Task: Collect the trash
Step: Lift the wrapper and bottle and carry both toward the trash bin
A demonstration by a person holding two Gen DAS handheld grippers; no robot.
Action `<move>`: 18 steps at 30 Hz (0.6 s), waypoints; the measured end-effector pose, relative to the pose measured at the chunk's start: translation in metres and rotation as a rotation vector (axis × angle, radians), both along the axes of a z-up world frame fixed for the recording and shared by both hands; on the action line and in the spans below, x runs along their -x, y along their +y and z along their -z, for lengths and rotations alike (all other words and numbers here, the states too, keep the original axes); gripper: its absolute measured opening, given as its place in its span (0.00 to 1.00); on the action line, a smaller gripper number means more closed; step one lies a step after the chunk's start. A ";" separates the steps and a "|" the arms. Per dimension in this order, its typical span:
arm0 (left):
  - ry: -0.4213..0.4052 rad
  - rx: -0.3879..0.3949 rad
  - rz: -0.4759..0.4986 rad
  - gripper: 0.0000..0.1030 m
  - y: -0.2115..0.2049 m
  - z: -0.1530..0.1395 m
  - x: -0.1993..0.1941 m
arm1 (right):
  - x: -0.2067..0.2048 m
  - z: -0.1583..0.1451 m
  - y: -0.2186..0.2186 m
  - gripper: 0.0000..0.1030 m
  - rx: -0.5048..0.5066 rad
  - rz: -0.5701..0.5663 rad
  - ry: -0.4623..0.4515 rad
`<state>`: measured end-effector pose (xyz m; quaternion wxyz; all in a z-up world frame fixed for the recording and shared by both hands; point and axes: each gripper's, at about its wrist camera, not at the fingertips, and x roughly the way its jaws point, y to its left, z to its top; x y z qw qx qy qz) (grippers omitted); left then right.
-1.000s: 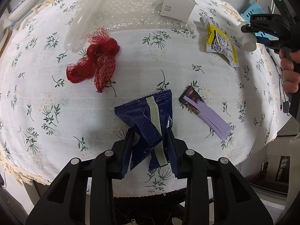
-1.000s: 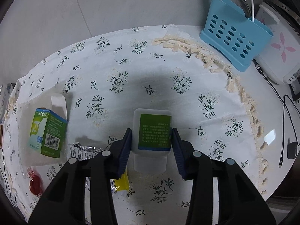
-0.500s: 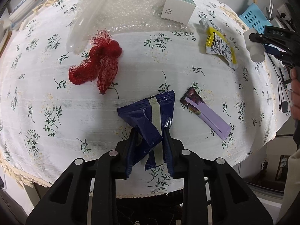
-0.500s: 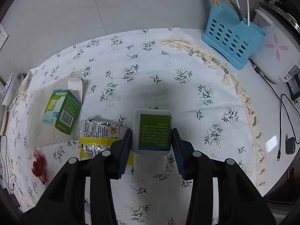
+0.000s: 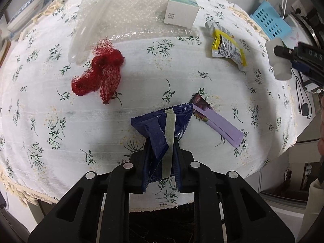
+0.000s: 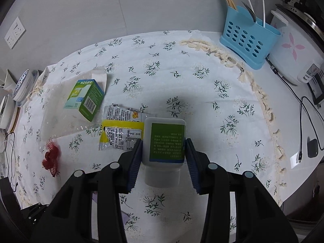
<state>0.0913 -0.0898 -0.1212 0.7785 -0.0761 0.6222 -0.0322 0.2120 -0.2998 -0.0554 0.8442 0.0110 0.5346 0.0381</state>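
I log: left view only — purple sachet [image 5: 219, 125] | left gripper [image 5: 161, 158] pinching blue wrapper [image 5: 162, 125] | right gripper [image 6: 164, 151] clamps white bottle [image 6: 164, 141] — between fingers

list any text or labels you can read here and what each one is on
"DAS": white letters on the black body of the right tongs, cut off by the frame edge.
Green and white cardboard box: Chinese title and barcode, too small to read.
White plastic bottle's green label: blurred.
Yellow and silver foil packet: blurred.
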 end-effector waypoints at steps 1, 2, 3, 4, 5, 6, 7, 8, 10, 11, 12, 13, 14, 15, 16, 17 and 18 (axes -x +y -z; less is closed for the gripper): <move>-0.007 -0.001 -0.001 0.18 0.000 -0.002 0.001 | 0.004 -0.001 0.000 0.39 -0.003 -0.002 -0.002; -0.012 -0.002 -0.002 0.18 0.002 -0.004 0.002 | 0.008 -0.002 -0.001 0.39 -0.009 -0.005 -0.003; -0.018 -0.002 -0.003 0.18 0.003 -0.007 0.004 | 0.012 -0.003 -0.002 0.39 -0.017 -0.008 -0.001; -0.023 -0.002 -0.004 0.18 0.004 -0.009 0.005 | 0.015 -0.004 -0.002 0.39 -0.021 -0.009 -0.001; -0.029 -0.003 -0.006 0.18 0.002 -0.011 0.004 | 0.019 -0.005 -0.002 0.39 -0.025 -0.010 -0.002; -0.036 -0.005 -0.007 0.18 0.003 -0.013 0.006 | 0.024 -0.006 -0.002 0.39 -0.026 -0.013 -0.004; -0.043 -0.008 -0.007 0.18 0.003 -0.015 0.007 | 0.027 -0.007 -0.003 0.39 -0.027 -0.014 -0.007; -0.049 -0.010 -0.008 0.18 0.003 -0.018 0.008 | 0.031 -0.008 -0.003 0.39 -0.029 -0.016 -0.010; -0.058 -0.007 -0.009 0.18 0.003 -0.023 0.012 | 0.040 -0.011 -0.004 0.39 -0.034 -0.018 -0.015; -0.061 -0.005 -0.010 0.18 0.005 -0.024 0.015 | 0.043 -0.012 -0.005 0.39 -0.035 -0.019 -0.017; -0.067 -0.003 -0.010 0.18 0.005 -0.027 0.017 | 0.049 -0.013 -0.005 0.39 -0.038 -0.022 -0.020; -0.073 -0.003 -0.009 0.18 0.005 -0.029 0.020 | 0.053 -0.015 -0.006 0.39 -0.040 -0.025 -0.023; -0.079 -0.003 -0.008 0.18 0.004 -0.031 0.022 | 0.057 -0.015 -0.007 0.39 -0.042 -0.027 -0.025; -0.084 -0.004 -0.007 0.18 0.004 -0.033 0.024 | 0.062 -0.017 -0.007 0.39 -0.044 -0.030 -0.027; -0.089 -0.003 -0.006 0.18 0.003 -0.035 0.026 | 0.066 -0.018 -0.008 0.39 -0.046 -0.030 -0.030; -0.094 -0.003 -0.006 0.18 0.001 -0.038 0.028 | 0.071 -0.019 -0.009 0.39 -0.048 -0.031 -0.033; -0.098 -0.003 -0.006 0.18 0.001 -0.039 0.030 | 0.076 -0.020 -0.009 0.39 -0.049 -0.033 -0.035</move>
